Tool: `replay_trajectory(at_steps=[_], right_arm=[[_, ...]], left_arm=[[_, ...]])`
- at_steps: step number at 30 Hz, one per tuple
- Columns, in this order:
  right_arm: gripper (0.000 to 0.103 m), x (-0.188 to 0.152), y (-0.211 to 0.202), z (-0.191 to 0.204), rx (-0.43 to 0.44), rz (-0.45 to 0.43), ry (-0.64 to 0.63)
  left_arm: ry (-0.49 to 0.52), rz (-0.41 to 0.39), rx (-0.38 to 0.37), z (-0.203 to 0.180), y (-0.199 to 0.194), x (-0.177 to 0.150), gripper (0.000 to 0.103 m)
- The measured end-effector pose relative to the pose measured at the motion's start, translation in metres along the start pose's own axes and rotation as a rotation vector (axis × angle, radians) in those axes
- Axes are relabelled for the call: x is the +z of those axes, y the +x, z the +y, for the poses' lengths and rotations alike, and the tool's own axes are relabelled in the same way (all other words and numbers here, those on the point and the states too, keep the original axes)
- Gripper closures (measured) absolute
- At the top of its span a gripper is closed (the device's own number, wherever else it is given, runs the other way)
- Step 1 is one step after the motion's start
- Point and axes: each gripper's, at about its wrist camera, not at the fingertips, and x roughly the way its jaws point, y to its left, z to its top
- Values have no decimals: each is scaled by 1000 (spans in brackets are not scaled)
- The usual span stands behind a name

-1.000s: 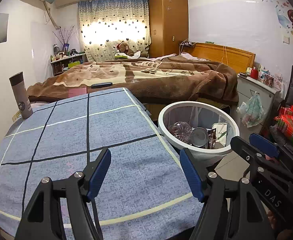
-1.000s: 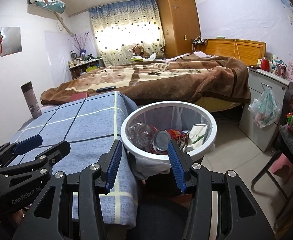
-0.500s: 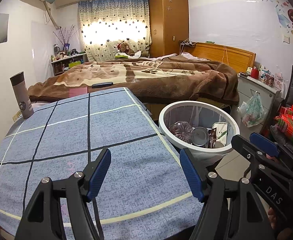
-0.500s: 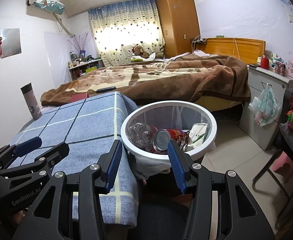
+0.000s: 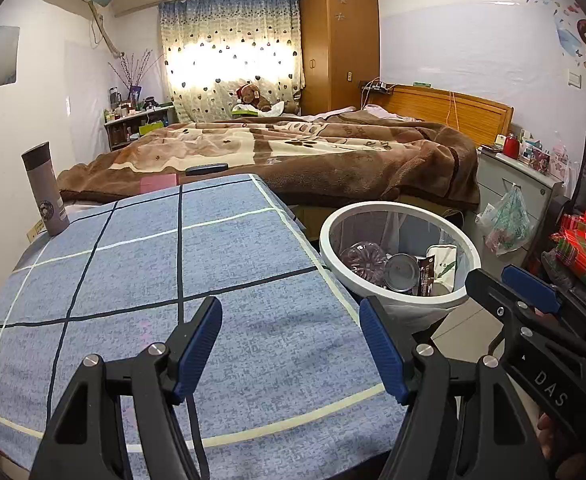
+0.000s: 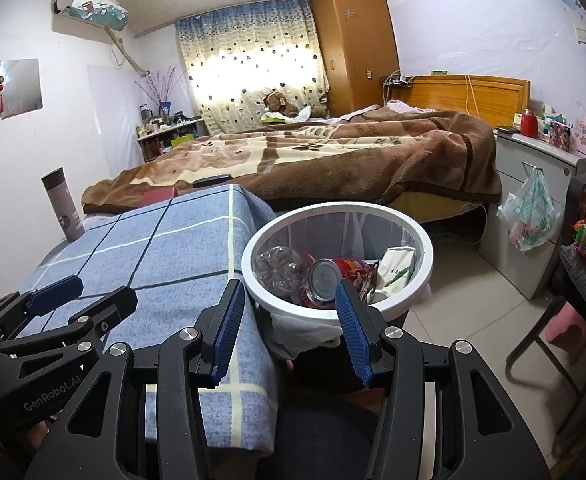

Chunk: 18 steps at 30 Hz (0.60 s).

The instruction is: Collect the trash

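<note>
A white round bin (image 5: 397, 303) (image 6: 421, 236) stands on the floor beside the table. Inside it lie a crushed clear bottle (image 6: 277, 266), a red can (image 6: 333, 274), a dark wrapper (image 5: 427, 276) and a white carton (image 6: 397, 270). My left gripper (image 5: 291, 344) hovers open over the blue checked tablecloth (image 5: 133, 272), nothing between its blue pads. My right gripper (image 6: 289, 320) is open too, held just in front of the bin's near rim, empty. Each gripper shows at the edge of the other's view.
A grey thermos (image 5: 45, 190) stands at the table's far left corner. Behind is a bed with a brown blanket (image 5: 293, 152). A grey cabinet (image 6: 533, 200) with a hanging plastic bag (image 6: 533, 212) stands right, and a chair with red plaid cloth (image 5: 585, 248) is close by.
</note>
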Motion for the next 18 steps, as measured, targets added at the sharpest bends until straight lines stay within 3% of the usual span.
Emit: replay_trajectory(at_steps=[18], right_arm=[[54, 0, 0, 1, 1, -1, 1]], left_arm=[[1, -1, 2, 1, 0, 0, 30]])
